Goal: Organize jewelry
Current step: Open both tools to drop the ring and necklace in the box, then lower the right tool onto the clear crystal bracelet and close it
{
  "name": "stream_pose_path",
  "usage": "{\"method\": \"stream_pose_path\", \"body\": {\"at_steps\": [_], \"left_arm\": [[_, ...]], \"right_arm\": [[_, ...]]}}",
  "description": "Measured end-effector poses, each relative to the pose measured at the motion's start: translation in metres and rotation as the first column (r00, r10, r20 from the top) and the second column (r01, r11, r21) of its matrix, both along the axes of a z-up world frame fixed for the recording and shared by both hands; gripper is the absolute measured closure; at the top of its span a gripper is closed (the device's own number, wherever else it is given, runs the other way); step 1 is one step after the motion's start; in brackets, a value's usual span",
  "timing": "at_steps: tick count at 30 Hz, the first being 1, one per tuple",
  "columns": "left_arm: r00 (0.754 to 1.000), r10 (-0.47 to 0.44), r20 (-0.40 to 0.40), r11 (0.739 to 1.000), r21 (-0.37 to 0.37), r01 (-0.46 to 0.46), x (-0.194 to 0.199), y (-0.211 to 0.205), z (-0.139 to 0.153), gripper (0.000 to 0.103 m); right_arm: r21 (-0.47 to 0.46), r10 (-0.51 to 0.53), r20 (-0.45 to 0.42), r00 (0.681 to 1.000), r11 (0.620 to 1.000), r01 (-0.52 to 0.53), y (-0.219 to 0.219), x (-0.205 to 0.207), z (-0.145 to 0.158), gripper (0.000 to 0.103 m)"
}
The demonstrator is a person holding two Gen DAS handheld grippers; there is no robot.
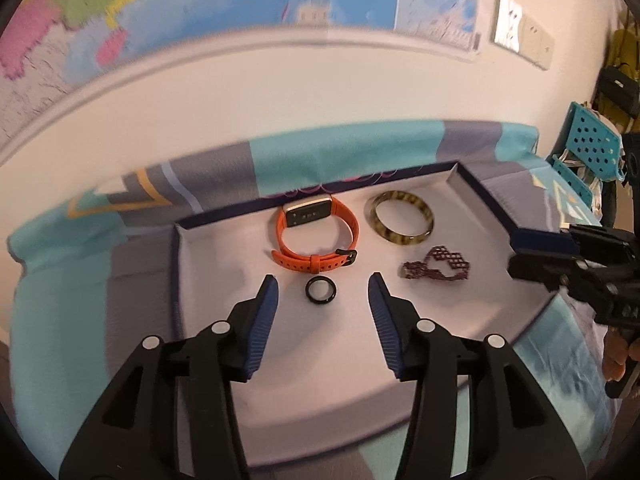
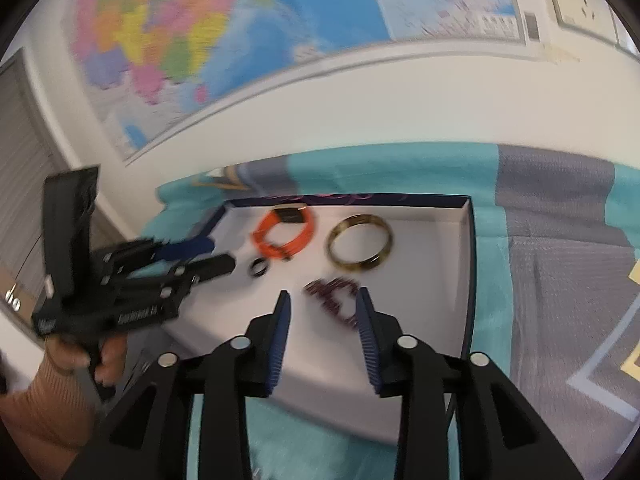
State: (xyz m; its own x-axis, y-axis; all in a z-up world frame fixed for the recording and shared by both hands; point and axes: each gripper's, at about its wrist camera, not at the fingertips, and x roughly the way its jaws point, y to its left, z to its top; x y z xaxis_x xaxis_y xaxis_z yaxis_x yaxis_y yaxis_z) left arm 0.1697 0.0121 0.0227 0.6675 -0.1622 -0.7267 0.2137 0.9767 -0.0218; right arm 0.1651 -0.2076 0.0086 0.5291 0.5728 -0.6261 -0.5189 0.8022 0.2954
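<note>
Tray: a shallow box (image 1: 484,196) with dark blue walls and a white floor, lying on a teal and grey patterned cloth (image 1: 60,280) over the surface.
In the tray, far left: an orange watch (image 1: 316,236), strap buckled into a loop, face toward the far wall.
In the tray, far right: a mottled brown bangle (image 1: 401,218), lying flat just beside the watch.
In the tray, near right: a dark purple beaded bracelet (image 1: 436,266), crumpled, in front of the bangle.
In the tray, near middle: a small black ring (image 1: 320,290), flat, just in front of the watch strap.
Left gripper (image 1: 322,280): jaws spread wide, empty, hovering above the ring.
Right gripper (image 2: 323,298): jaws apart, holding nothing, above the beaded bracelet; blur hides any contact.
Behind: a coloured map (image 2: 180,32) on the wall.
</note>
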Motion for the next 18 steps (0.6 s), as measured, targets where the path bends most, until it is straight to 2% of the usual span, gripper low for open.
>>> {"method": "stream_pose_path", "body": {"at_steps": [7, 13, 18], "left_arm": [[0.999, -0.008, 0.035, 0.999, -0.040, 0.009, -0.046, 0.014, 0.011, 0.047], [1.000, -0.012, 0.014, 0.999, -0.043, 0.012, -0.076, 0.019, -0.002, 0.046], [1.000, -0.010, 0.002, 0.999, -0.053, 0.010, -0.097, 0.026, -0.010, 0.046]], "right_arm": [[-0.053, 0.110, -0.022, 0.994, 0.992, -0.111, -0.003, -0.056, -0.009, 0.069], [-0.075, 0.157, -0.095, 0.983, 0.984, -0.164, 0.001, -0.083, -0.031, 0.069], [-0.099, 0.171, -0.075, 0.982, 0.979, -0.178, 0.011, -0.096, -0.031, 0.063]]}}
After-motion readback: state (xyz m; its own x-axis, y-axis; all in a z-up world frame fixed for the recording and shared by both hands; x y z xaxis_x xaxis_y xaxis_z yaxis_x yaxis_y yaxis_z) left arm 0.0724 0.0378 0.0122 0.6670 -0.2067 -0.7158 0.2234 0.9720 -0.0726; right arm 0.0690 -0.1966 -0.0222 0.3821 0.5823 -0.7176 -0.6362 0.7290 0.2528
